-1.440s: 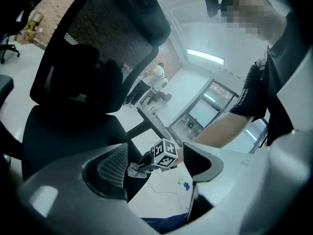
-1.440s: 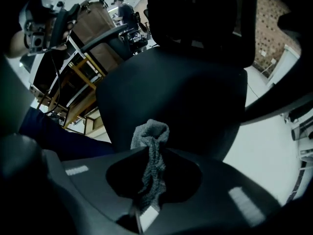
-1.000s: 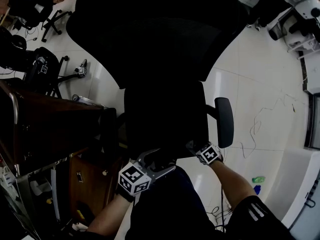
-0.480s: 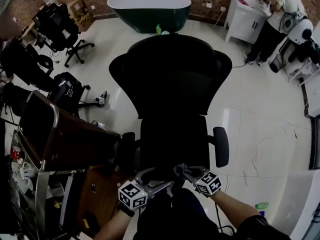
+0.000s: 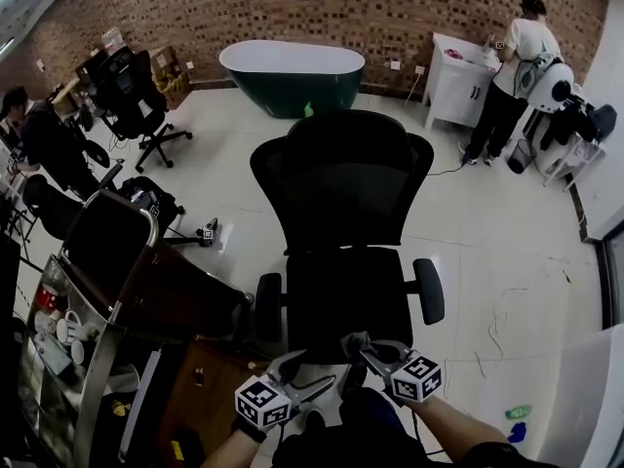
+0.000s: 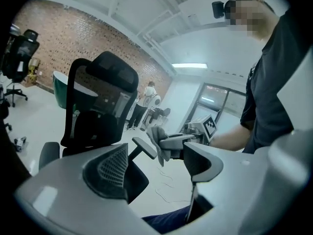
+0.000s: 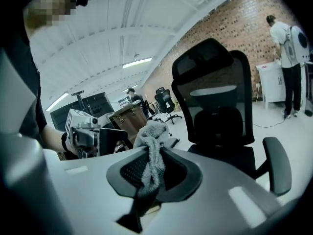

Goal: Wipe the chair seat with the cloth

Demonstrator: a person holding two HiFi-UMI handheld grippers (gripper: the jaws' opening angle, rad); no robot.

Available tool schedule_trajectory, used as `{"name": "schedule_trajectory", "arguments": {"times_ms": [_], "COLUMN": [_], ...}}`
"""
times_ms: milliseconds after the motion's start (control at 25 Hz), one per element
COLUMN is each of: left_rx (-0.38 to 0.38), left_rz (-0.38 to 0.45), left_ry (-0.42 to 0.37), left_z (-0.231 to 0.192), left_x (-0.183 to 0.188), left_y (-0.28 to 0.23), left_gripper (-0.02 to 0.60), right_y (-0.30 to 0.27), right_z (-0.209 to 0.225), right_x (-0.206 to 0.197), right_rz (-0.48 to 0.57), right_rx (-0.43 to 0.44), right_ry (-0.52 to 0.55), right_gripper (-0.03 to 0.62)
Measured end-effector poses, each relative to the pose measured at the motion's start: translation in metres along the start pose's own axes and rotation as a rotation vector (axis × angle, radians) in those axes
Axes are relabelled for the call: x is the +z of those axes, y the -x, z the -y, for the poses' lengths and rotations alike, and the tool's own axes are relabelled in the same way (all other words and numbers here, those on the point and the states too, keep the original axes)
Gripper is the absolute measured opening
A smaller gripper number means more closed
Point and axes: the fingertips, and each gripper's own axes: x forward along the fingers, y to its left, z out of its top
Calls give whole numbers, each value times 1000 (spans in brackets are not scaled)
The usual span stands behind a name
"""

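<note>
A black mesh office chair stands in front of me, its seat (image 5: pixel 346 295) below the tall backrest (image 5: pixel 341 178). Just before the seat's front edge, my right gripper (image 5: pixel 359 345) is shut on a grey cloth (image 7: pixel 152 148), which bunches up above the closed jaws (image 7: pixel 150 173). The left gripper view shows the same cloth (image 6: pixel 159 142) hanging from the right gripper. To the cloth's left, my left gripper (image 5: pixel 304 370) is open with nothing between its pads (image 6: pixel 115 173). Both grippers hover close together over my lap, off the seat.
A brown cabinet (image 5: pixel 171 286) with a metal rail stands close to the chair's left armrest (image 5: pixel 268 305). The right armrest (image 5: pixel 429 291) sticks out over white floor. Other black chairs (image 5: pixel 136 96), a green bathtub (image 5: pixel 291 74) and a person at a white cabinet (image 5: pixel 512 66) are farther off.
The head view has pulled back and tilted up, so the chair looks smaller and farther. Both grippers stay near the seat's front edge, the right one still shut on the cloth.
</note>
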Motion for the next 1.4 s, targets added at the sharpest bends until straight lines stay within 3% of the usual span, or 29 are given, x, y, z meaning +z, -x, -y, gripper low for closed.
{"name": "schedule_trajectory", "arguments": {"times_ms": [280, 600, 960, 1400], "left_rx": [-26, -110, -104, -70], "left_rz": [78, 50, 81, 131], "left_ry": [-71, -91, -116, -153], "left_z": [57, 125, 158, 203], "left_x": [-14, -48, -46, -27], "left_y": [84, 131, 131, 93], "left_gripper": [377, 377, 377, 377], "right_y": [42, 110, 155, 220], "right_z": [-100, -176, -199, -180], "right_x": [6, -4, -12, -15], "right_rz": [148, 250, 268, 289], "right_rx": [-48, -112, -125, -77], "right_ry": [-6, -15, 40, 84], "right_gripper": [49, 49, 48, 48]}}
